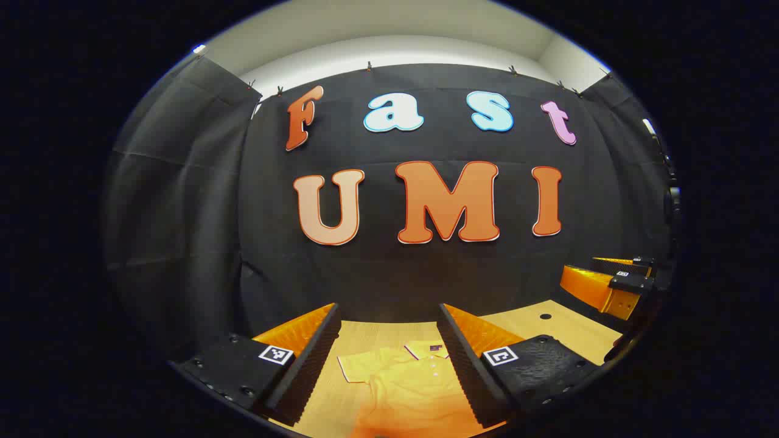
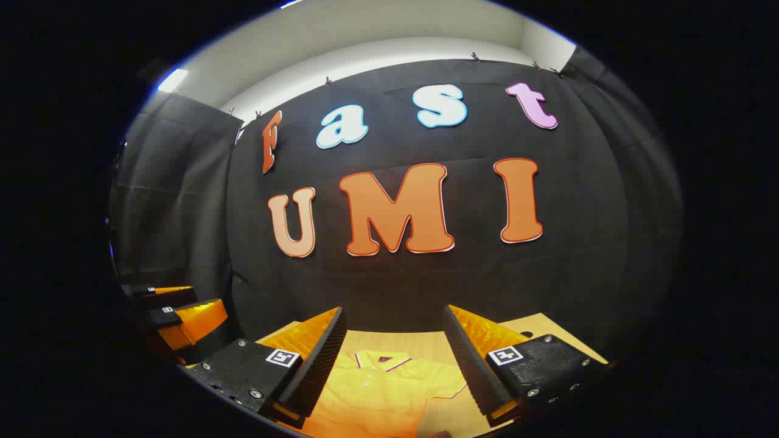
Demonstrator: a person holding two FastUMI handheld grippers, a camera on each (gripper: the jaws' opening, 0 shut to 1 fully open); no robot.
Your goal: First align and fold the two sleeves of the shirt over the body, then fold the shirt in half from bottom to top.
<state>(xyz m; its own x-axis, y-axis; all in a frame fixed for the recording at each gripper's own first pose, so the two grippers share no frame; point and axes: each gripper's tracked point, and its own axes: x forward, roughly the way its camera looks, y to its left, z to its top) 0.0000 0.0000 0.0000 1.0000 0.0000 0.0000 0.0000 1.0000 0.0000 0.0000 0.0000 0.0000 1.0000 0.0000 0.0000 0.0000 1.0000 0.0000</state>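
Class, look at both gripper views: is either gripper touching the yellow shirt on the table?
Apart. In the left gripper view the left gripper hangs open above the shirt; the right gripper view shows the right gripper open above it too.

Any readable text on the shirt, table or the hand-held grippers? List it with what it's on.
Nothing readable.
On the shirt: neck tag, too small to read.
On the left hand-held gripper: square black-and-white markers, patterns, no words.
On the right hand-held gripper: the same kind of square patterns, no words.
On the table: no text.
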